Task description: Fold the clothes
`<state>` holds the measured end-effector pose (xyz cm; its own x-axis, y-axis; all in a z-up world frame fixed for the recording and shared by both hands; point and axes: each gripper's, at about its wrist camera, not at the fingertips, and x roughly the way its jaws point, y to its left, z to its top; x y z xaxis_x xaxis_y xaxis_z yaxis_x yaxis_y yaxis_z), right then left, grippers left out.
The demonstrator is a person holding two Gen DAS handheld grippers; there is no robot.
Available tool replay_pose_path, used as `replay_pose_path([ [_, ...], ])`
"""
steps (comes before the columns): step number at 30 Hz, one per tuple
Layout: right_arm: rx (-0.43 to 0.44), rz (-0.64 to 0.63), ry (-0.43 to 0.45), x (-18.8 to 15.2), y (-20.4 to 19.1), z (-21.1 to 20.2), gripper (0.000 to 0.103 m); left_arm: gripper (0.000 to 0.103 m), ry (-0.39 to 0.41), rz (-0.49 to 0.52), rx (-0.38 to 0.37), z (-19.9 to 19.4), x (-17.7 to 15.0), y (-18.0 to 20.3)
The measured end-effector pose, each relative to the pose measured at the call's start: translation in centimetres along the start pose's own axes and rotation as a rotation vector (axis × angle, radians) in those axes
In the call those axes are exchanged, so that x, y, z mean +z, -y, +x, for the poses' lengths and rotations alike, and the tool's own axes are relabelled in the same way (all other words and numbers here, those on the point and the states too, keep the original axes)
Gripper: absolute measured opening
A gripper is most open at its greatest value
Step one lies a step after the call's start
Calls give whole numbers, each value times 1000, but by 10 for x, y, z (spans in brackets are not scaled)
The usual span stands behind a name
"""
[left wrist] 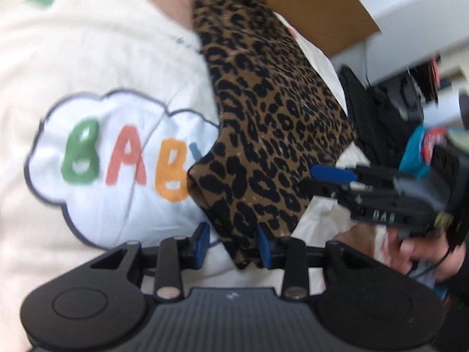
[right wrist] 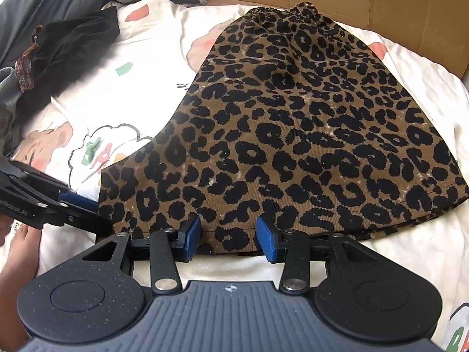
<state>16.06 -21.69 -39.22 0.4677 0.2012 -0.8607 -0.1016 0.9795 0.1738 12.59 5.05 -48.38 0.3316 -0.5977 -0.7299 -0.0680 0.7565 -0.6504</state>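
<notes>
In the right wrist view, the far left edge holds a heap of dark clothes (right wrist: 67,38) at the upper left and, lower down, the left gripper (right wrist: 79,205) reaching in from the left, its blue pad just at the hem corner of the leopard-print garment (right wrist: 293,123). A hand (right wrist: 20,252) shows beneath it at the lower left. The garment lies spread flat across the middle and right of the frame on a cream printed sheet (right wrist: 140,58), its elastic waistband toward the upper middle near a cardboard wall (right wrist: 410,6) that runs along the top and right. At the bottom centre the right gripper (right wrist: 228,234) stands partly open, its two blue pads apart with the hem between them; whether the pads press on the cloth cannot be told.

In the left wrist view, blurred, a cloud print with coloured letters (left wrist: 117,161) fills the left on the cream sheet. The leopard garment runs from the upper middle to the bottom centre, where its corner sits between the left gripper's parted blue pads, not clearly pinched. The right gripper enters from the right edge, its pad over the garment's edge, held by the person's other hand (left wrist: 416,252)
</notes>
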Motion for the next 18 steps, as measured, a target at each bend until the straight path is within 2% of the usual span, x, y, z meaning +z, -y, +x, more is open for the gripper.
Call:
replay_pose_path([
  [6, 4, -2, 2, -2, 1, 0, 50, 39, 14, -149, -88, 3, -5, -16],
  [12, 4, 2, 4, -2, 2, 1, 50, 39, 63, -317, -264, 10, -10, -41],
  [18, 4, 1, 4, -3, 2, 1, 50, 38, 87, -384, -336, 21, -13, -51],
])
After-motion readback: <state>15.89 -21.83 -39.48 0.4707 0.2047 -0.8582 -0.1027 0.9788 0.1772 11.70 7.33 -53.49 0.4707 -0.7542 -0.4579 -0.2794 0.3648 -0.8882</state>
